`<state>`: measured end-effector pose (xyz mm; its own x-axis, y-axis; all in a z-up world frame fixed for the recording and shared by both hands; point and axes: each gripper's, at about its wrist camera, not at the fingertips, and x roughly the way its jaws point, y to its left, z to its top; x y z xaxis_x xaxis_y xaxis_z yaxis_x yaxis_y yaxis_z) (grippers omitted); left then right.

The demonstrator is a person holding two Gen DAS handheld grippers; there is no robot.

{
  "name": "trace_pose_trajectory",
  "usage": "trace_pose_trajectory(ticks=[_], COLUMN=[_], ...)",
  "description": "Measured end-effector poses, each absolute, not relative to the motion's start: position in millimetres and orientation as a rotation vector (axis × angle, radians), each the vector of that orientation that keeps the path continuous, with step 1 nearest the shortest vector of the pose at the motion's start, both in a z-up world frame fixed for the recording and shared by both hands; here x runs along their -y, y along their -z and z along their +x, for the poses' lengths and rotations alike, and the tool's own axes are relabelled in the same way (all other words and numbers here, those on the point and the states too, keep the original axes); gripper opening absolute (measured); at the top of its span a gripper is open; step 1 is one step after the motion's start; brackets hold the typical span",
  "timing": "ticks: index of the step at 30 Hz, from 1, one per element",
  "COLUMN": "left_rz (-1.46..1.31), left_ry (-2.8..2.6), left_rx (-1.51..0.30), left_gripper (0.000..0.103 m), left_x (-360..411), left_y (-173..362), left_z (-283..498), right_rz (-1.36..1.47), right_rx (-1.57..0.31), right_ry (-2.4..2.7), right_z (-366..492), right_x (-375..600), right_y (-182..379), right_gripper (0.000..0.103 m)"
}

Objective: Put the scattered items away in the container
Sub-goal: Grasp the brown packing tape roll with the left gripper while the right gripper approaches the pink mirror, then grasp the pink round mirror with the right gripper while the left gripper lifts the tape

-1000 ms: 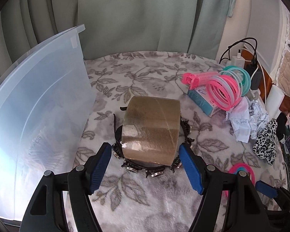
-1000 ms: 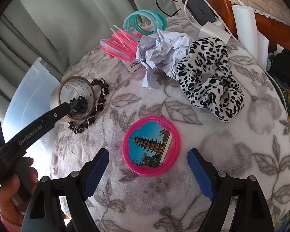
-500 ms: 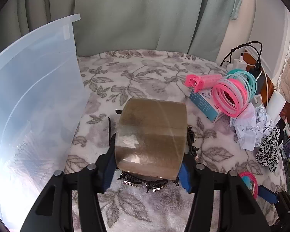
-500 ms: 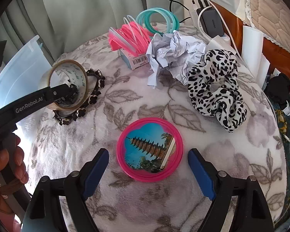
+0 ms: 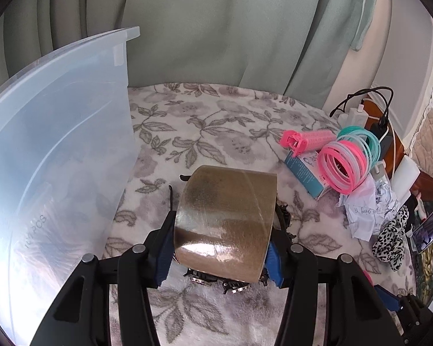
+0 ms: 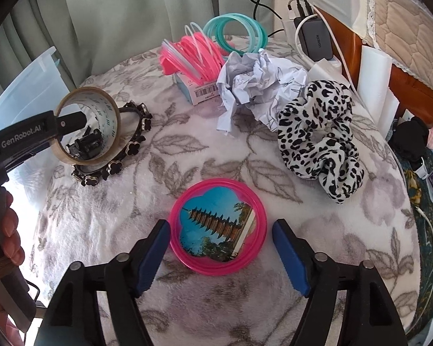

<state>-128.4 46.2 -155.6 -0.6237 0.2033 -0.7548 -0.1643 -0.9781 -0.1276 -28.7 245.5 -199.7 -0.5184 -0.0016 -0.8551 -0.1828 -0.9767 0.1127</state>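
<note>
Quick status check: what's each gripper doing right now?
Left gripper: shut on the tape roll.
Right gripper: open, holding nothing, its jaws either side of the pink round mirror.

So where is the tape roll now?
The tape roll sits clamped in the left gripper, over the black headband, just right of the clear bin.

Glossy brown tape; translucent plastic bin; crumpled paper; plush matt blanket; cloth scrunchie.
</note>
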Motion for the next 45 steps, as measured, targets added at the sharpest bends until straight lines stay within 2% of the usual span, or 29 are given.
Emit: trace_pose_trajectory(ticks=[6, 12, 17, 29, 45], left_rz=[-1.266, -1.277, -1.271, -1.245, -1.140], left_ry=[-2.610, -2.500, -2.495, -2.486, -2.496], left_rx=[0.259, 0.509, 0.520, 0.503, 0.481], left_gripper=[0.054, 0.053, 0.052, 0.052, 0.052], left_x=[-35, -30, -31, -36, -45], left_y=[153, 152, 148, 139, 94], left_z=[-128, -133, -132, -133, -112], right_rz=[-1.493, -1.489, -1.486, -1.443, -1.270], right_rx=[-0.128, -0.125, -0.182, -0.446, -0.607], right_ry=[-2.629, -2.625, -2.633, -2.692, -2.780], right_z=[-31, -31, -31, -32, -14], right_x=[-231, -231, -237, -255, -271], right_y=[204, 203, 201, 183, 136], right_gripper=[0.079, 0.075, 0.074, 0.074, 0.074])
